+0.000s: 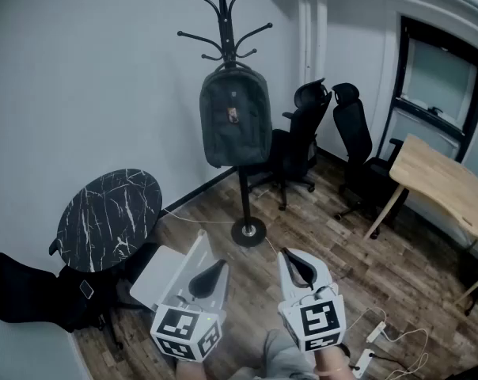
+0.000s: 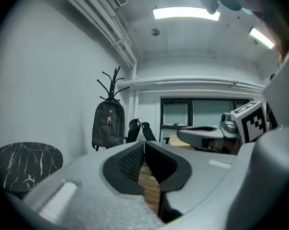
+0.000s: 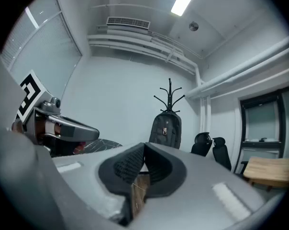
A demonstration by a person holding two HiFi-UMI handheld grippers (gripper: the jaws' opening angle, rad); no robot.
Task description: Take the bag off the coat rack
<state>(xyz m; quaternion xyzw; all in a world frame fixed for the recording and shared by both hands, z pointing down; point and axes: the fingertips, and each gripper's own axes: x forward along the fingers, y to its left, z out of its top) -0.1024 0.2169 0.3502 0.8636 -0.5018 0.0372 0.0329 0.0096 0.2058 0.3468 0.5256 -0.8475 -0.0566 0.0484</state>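
Note:
A dark grey backpack (image 1: 235, 115) hangs by its top loop from a black coat rack (image 1: 225, 22) that stands on a round base by the white wall. It also shows as the backpack (image 2: 108, 124) in the left gripper view and the backpack (image 3: 165, 130) in the right gripper view, far ahead of both. My left gripper (image 1: 215, 265) and right gripper (image 1: 292, 257) are held side by side low in the head view, well short of the rack. Both are shut with nothing between their jaws.
A round black marble table (image 1: 108, 218) stands at the left with a black bag (image 1: 25, 291) below it. Two black office chairs (image 1: 334, 133) sit behind the rack. A wooden desk (image 1: 445, 184) is at the right. Cables and a power strip (image 1: 373, 335) lie on the wood floor.

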